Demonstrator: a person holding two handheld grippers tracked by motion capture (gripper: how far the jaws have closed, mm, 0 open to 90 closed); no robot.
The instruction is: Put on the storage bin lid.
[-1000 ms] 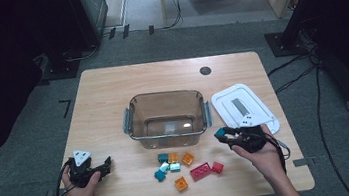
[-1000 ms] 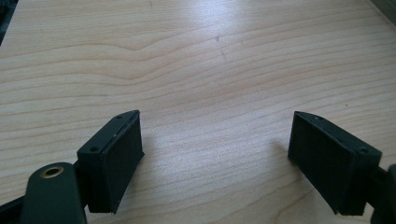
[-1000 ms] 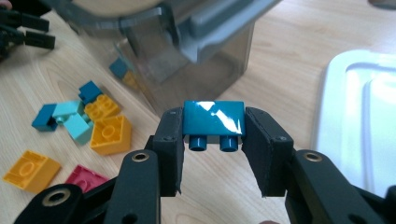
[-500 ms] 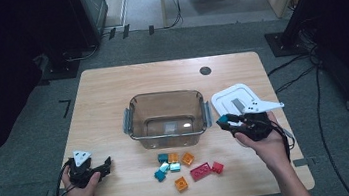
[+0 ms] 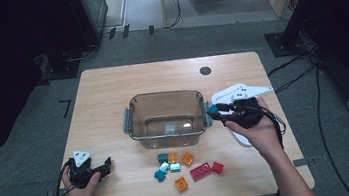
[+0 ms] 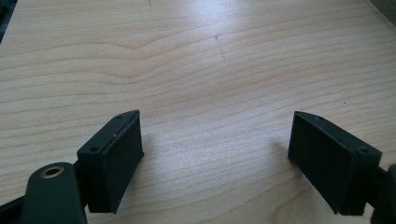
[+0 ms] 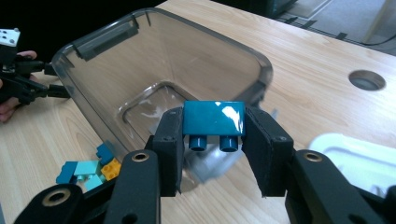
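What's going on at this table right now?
A person is sorting toy bricks into a clear plastic container. The right claw is shut on a dark teal brick, held by the container's right rim, with the inside empty so far. The left claw rests open over bare wood near the table's front left corner. More loose bricks lie in front of the container, and a white lid sits to its right.

You have 1 bin (image 5: 166, 110) | 1 lid (image 5: 236, 92) | 1 held brick (image 7: 214, 118) | 8 loose bricks (image 5: 183, 166): 3 orange, 2 red, 3 teal-toned | 2 grippers: left (image 5: 101, 167), right (image 5: 214, 111)
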